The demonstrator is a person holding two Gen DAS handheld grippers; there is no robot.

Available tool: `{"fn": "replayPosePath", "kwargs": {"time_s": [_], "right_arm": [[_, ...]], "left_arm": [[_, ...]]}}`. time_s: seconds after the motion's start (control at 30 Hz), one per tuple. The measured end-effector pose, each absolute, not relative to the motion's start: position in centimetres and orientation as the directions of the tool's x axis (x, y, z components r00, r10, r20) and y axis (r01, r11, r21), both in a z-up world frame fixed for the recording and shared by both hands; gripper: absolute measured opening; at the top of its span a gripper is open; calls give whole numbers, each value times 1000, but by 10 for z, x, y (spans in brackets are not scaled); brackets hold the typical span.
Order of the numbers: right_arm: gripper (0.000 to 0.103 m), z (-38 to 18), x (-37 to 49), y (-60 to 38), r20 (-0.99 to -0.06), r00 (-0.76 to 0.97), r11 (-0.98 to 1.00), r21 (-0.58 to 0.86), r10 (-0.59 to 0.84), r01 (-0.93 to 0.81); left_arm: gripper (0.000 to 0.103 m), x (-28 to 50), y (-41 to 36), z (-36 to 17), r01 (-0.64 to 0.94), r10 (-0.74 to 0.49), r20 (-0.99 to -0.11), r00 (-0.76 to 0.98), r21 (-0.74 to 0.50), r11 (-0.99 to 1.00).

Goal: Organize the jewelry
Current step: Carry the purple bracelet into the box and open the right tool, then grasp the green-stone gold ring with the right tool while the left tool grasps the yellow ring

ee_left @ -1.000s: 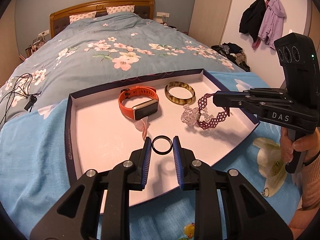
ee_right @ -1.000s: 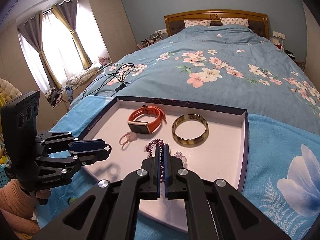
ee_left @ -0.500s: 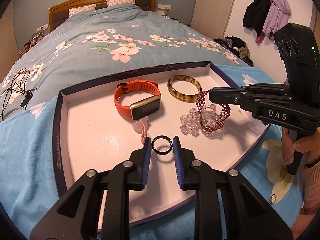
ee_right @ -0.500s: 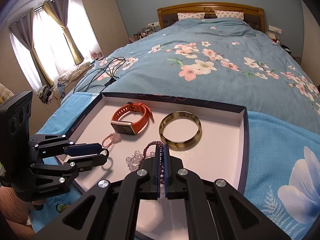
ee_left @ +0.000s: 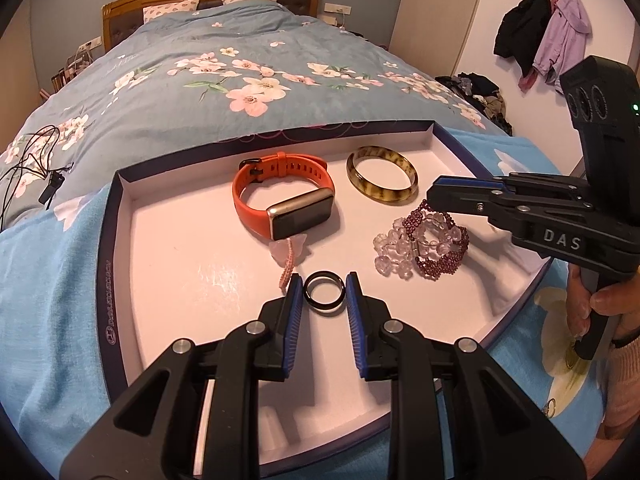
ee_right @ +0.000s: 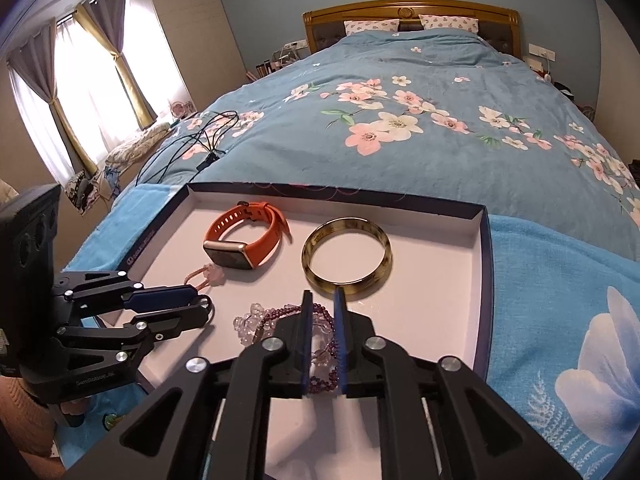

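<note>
Near tray [ee_left: 120, 248] front edge: left gripper [ee_left: 323, 300] pinching black ring [ee_left: 323, 293]; right gripper [ee_right: 322, 320] fingers parted, straddling purple beaded bracelet [ee_left: 438, 240] beside mottled bangle [ee_left: 382, 180].

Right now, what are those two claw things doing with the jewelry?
Left gripper: fingers shut on black ring, over the tray. Right gripper: fingers open, straddling the purple bead bracelet lying in the tray. Nothing in the way.

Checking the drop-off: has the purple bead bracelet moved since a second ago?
Yes. The bracelet was pinched in the right gripper, held up beside the bangle. Now it lies on the tray, nearer than the bangle, the jaws parted.
</note>
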State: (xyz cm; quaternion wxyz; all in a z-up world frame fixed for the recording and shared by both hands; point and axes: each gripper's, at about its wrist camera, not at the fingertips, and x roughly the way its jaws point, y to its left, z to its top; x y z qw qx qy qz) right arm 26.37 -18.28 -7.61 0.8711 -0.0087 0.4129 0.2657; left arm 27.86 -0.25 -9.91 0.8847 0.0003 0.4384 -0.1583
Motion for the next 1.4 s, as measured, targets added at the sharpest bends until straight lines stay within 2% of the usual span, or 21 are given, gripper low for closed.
{"fn": "replayPosePath", "kwargs": {"time_s": [0.17, 0.33, 0.7, 1.03, 1.4], "right_arm": [[19, -66, 257, -190, -699, 538, 856, 215, 471, -469], [22, -57, 246, -194, -681, 549, 850, 221, 485, -478], [37, -37, 206, -215, -623, 570, 825, 242, 535, -510], [40, -40, 154, -245, -622, 611, 852, 194, 490, -486], [40, -82, 106, -283, -695, 581, 894, 218, 423, -391]], "left_arm": [[23, 279, -2, -99, 278, -278, -774, 569, -137, 951], [26, 274, 0, -91, 274, -277, -759, 589, -134, 952], [41, 235, 6, -55, 293, -275, -692, 667, -96, 951], [41, 168, 24, -37, 319, -284, -645, 709, -65, 945], [42, 120, 43, -56, 302, -271, -671, 690, -73, 950]]}}
